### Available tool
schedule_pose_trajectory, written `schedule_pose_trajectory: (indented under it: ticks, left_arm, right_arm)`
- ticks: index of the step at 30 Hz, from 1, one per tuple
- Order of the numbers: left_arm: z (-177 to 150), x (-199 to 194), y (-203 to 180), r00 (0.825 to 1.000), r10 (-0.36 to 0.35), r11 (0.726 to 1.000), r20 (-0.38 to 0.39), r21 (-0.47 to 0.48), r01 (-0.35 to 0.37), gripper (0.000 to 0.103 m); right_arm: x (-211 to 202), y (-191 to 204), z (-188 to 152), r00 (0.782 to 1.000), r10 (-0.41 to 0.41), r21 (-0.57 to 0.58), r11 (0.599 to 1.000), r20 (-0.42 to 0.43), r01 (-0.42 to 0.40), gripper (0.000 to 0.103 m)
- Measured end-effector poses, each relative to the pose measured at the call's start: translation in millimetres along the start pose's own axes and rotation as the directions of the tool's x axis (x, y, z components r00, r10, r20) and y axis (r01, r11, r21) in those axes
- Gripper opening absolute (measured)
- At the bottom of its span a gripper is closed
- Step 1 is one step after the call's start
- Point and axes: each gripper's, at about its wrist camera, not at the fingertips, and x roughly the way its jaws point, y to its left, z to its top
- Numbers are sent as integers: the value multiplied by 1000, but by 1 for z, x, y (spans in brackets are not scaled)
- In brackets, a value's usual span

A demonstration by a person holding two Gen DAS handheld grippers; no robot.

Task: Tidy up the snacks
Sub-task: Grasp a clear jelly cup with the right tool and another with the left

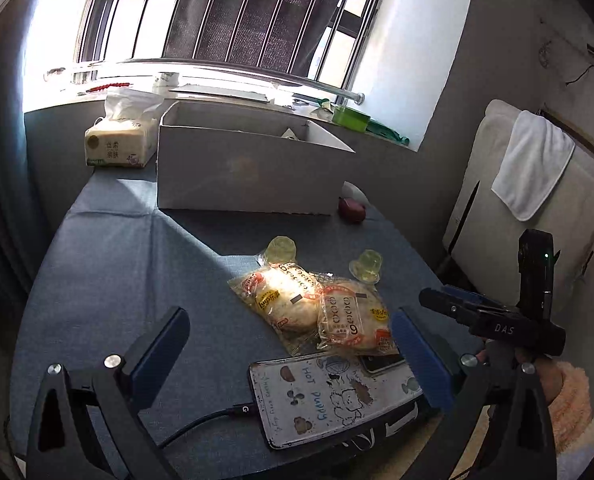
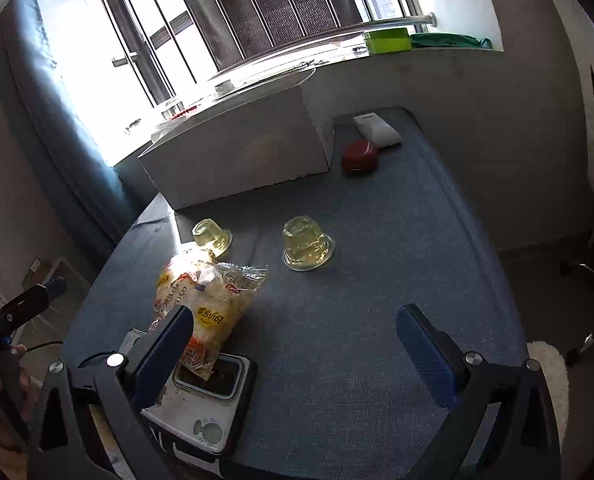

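Note:
Two wrapped bread buns (image 1: 281,300) (image 1: 353,320) lie side by side on the blue table, seen stacked in the right wrist view (image 2: 209,300). Two yellow jelly cups (image 1: 281,250) (image 1: 367,266) stand upside down behind them, also in the right wrist view (image 2: 212,236) (image 2: 307,246). A white cardboard box (image 1: 245,168) (image 2: 237,156) stands open at the back. My left gripper (image 1: 293,344) is open and empty, just in front of the buns. My right gripper (image 2: 297,340) is open and empty, short of the right jelly cup; it shows at the right of the left wrist view (image 1: 493,316).
A phone in a cartoon case (image 1: 329,396) (image 2: 205,396) with a cable lies at the table's near edge, a second phone (image 1: 381,362) beside it. A tissue pack (image 1: 117,140), a red case (image 2: 359,156) and a white pack (image 2: 377,130) are at the back. A towel hangs on the right (image 1: 533,164).

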Motion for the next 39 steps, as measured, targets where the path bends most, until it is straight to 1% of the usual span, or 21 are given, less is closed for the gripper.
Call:
schedule_pose_trajectory:
  ticks: [3,8,9,10,11,13,15,16,17,18,19,21,23,25,28,30,32,34,36,37,39]
  left_arm:
    - [2,2,-1,1000,2,1000,-5,1,-2,103]
    - [1,5,-1,1000,5,1000,-16,1,-5,103]
    - [0,6,0,1000,8,1000,-20,1,-8,103]
    - [-1,6,0,1000,16,1000,-24,-2,-16,103]
    - [-1,7,1,999,17,1000,-27,-4,-17,103]
    - [-3,9,3,999,13,1000,-35,-12,-13,103]
    - [-5,12,5,999,18,1000,-44,-16,-19,103]
    - [-5,13,6,999,20,1000,-46,-16,-20,103]
    - [-6,15,7,999,21,1000,-50,-19,-22,103]
    - [-6,16,7,998,21,999,-54,-22,-23,103]
    - [-6,17,8,998,21,999,-57,-24,-22,103]
    - [-5,19,8,998,18,1000,-56,-21,-19,103]
    - [-2,23,6,998,4,1000,-62,-9,-5,103]
    - [5,32,4,997,1,1000,-71,13,0,103]
    - [20,55,-1,994,17,998,-106,63,-10,103]
    - [32,73,-6,992,1,994,-126,108,13,103]
    - [45,94,-9,989,7,988,-148,154,16,103]
    - [55,118,-10,984,13,982,-180,187,21,103]
    - [62,145,-9,971,27,977,-236,211,24,102]
    - [63,156,-7,966,35,976,-258,216,22,100]
    - [64,175,-5,953,47,972,-299,235,26,90]
  right_arm:
    - [15,4,9,1000,-2,-44,999,-11,1,103]
    - [46,17,34,998,-42,-167,985,-37,35,103]
    - [51,18,38,998,-49,-183,982,-31,43,103]
    - [58,18,42,997,-66,-196,979,-43,56,103]
    - [67,17,46,993,-88,-199,977,-76,71,103]
    - [82,14,51,989,-76,-190,980,-124,51,103]
    - [91,14,51,987,-72,-201,979,-147,42,101]
    - [94,14,51,985,-89,-210,976,-145,57,85]
    - [96,15,50,982,-113,-219,973,-149,79,46]
    - [98,14,49,980,-122,-218,972,-155,87,43]
    - [97,14,49,983,-106,-208,975,-152,73,40]
    - [94,12,46,986,-70,-195,980,-152,40,40]
    - [87,11,44,989,-67,-196,980,-132,40,40]
    - [79,10,44,992,-42,-179,984,-122,20,40]
    - [59,9,43,996,-18,-157,988,-89,4,40]
    - [43,10,43,998,-5,-154,988,-64,-5,40]
    - [23,12,41,1000,15,-145,989,-27,-19,40]
    - [7,13,40,999,33,-132,991,-6,-34,40]
    - [-3,16,37,999,41,-116,993,13,-39,40]
    - [-7,16,36,999,45,-111,993,18,-43,40]
    - [-15,13,33,998,52,-92,995,28,-50,40]
